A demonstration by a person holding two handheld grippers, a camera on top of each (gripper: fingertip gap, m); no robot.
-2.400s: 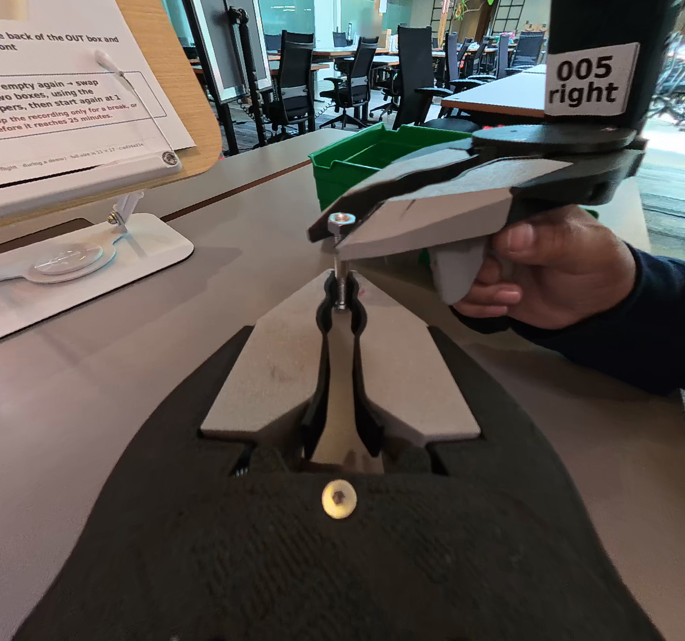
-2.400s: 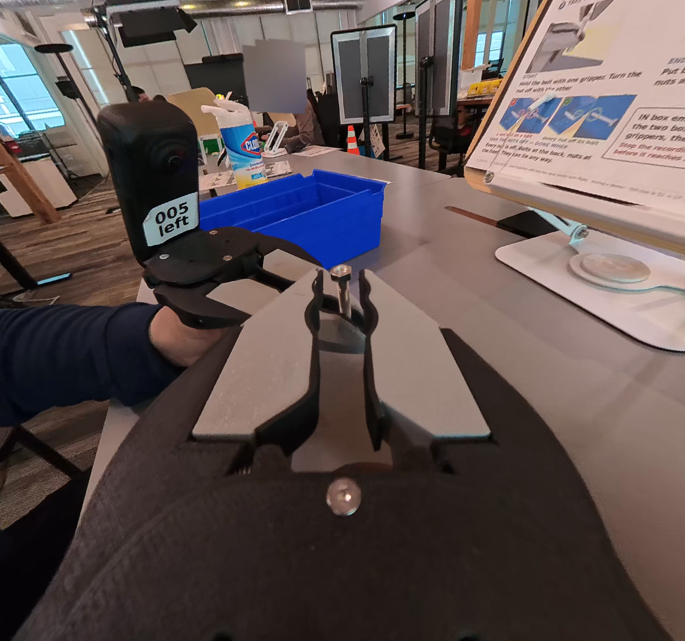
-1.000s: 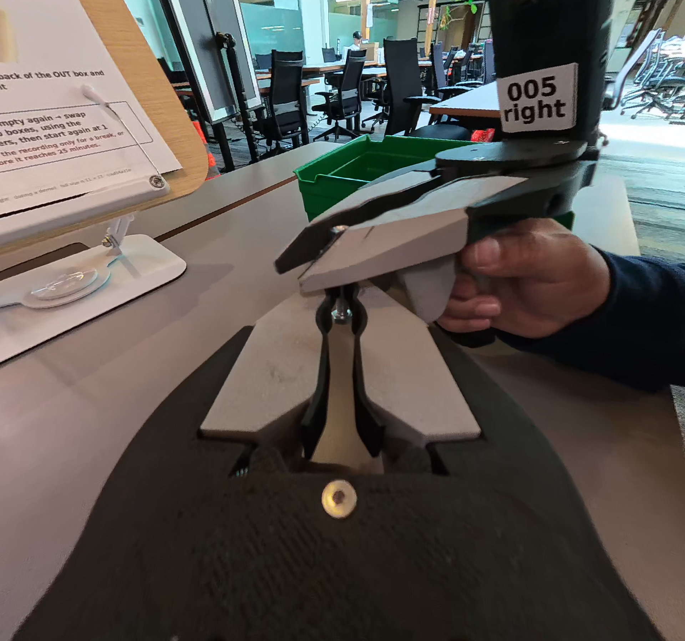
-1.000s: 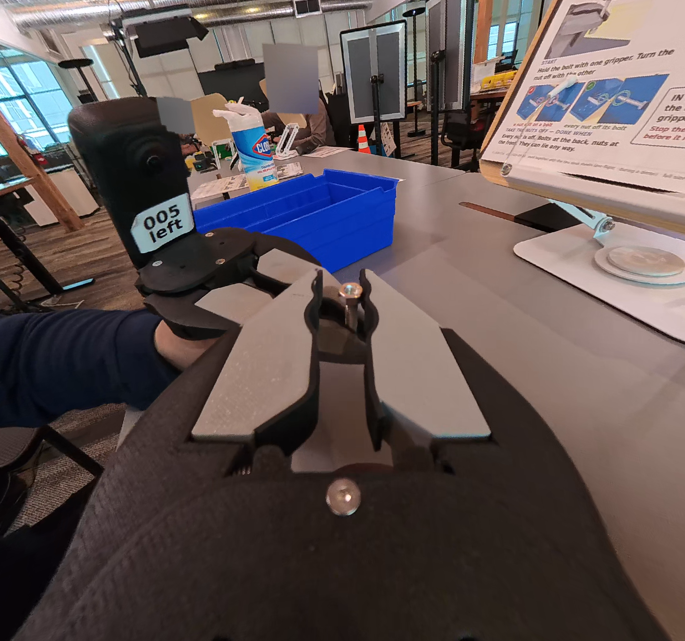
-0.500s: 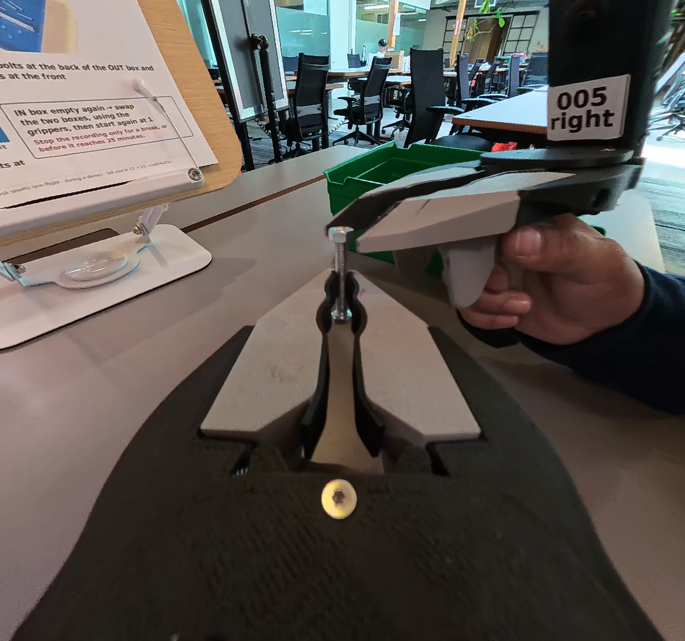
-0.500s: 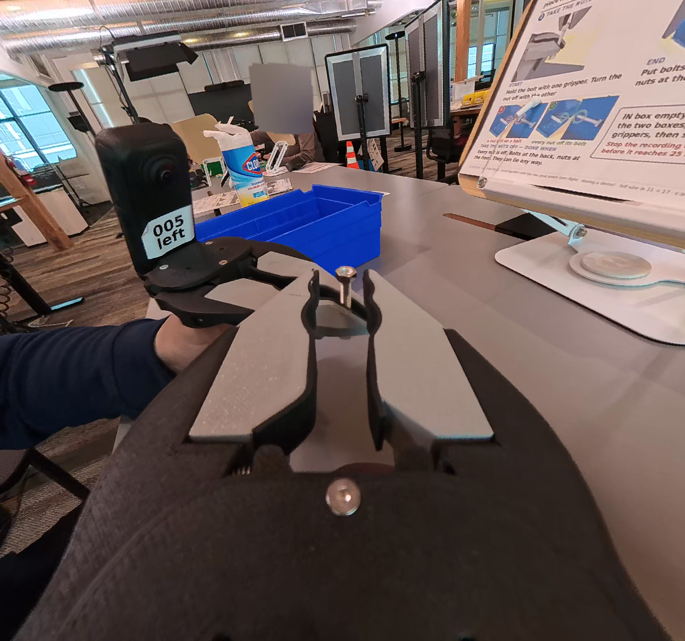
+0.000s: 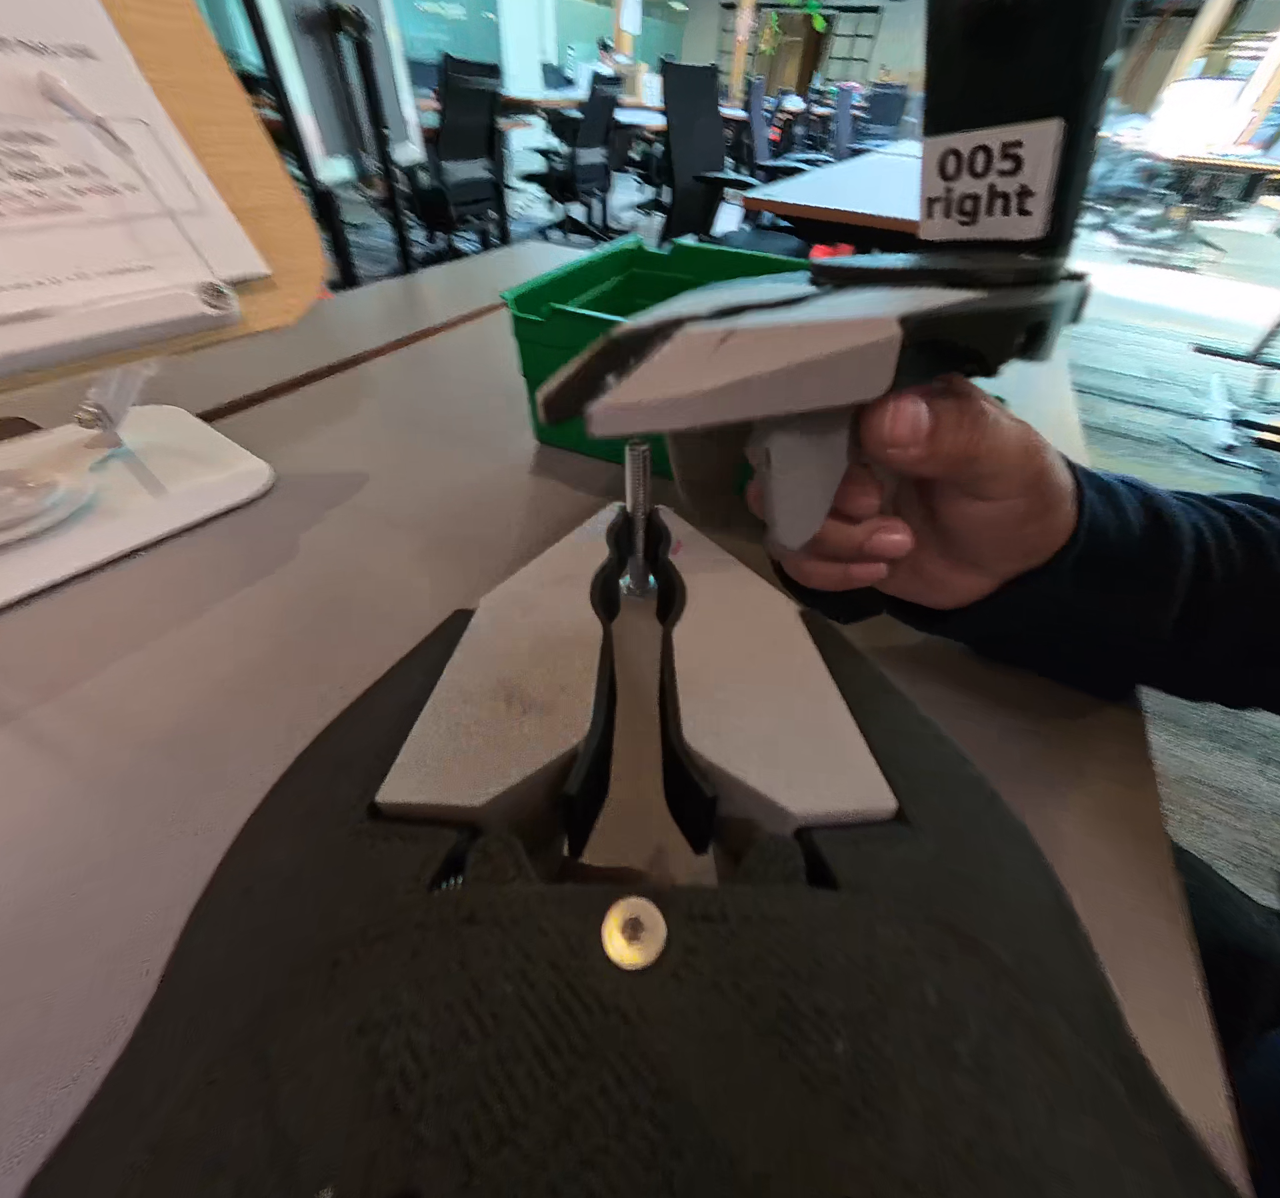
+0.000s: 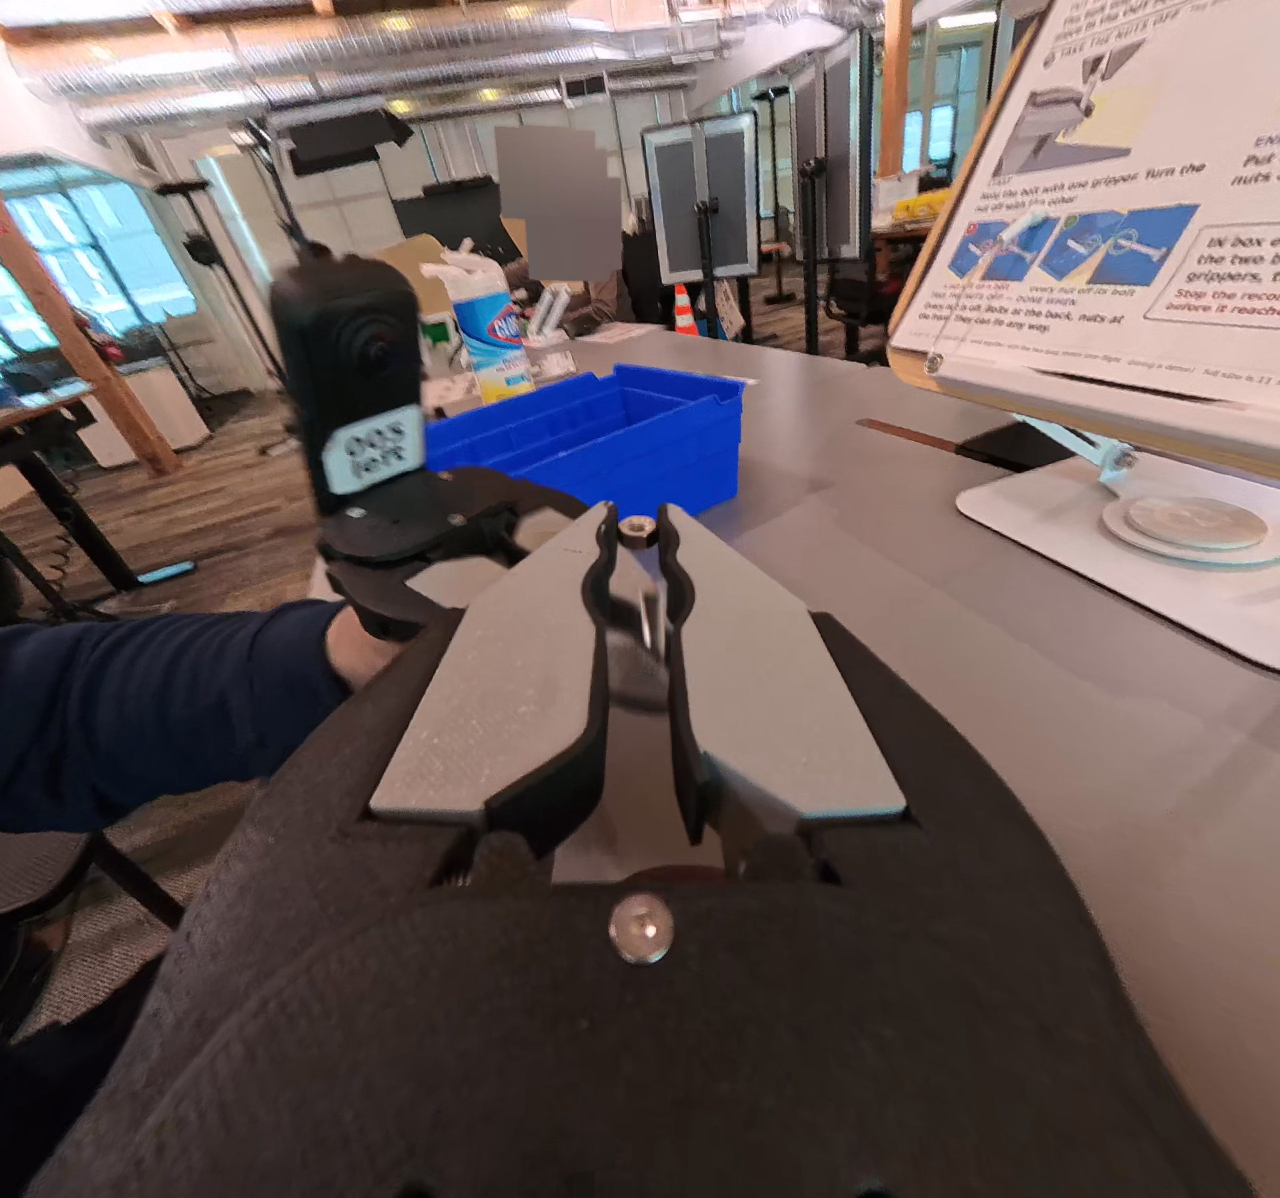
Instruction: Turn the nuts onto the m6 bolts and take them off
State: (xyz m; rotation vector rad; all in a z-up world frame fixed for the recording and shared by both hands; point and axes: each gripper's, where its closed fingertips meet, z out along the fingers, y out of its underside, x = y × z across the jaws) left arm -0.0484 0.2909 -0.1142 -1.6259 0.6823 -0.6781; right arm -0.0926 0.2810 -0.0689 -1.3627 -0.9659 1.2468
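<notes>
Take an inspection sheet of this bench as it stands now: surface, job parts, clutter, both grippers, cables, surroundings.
Surface: grey tabletop, bare around the work.
Job's things: silver threaded bolt held upright in the air; green plastic bin and blue plastic bin, contents hidden.
Clutter: white wipes canister behind the blue bin; printed instruction board on a white stand.
Grippers: left gripper shut on the bolt's lower end, at a hex piece; right gripper shut on its top end. Which end carries the nut cannot be told.
Cables: nothing seen.
Surroundings: black office chairs, orange cone, other desks.
</notes>
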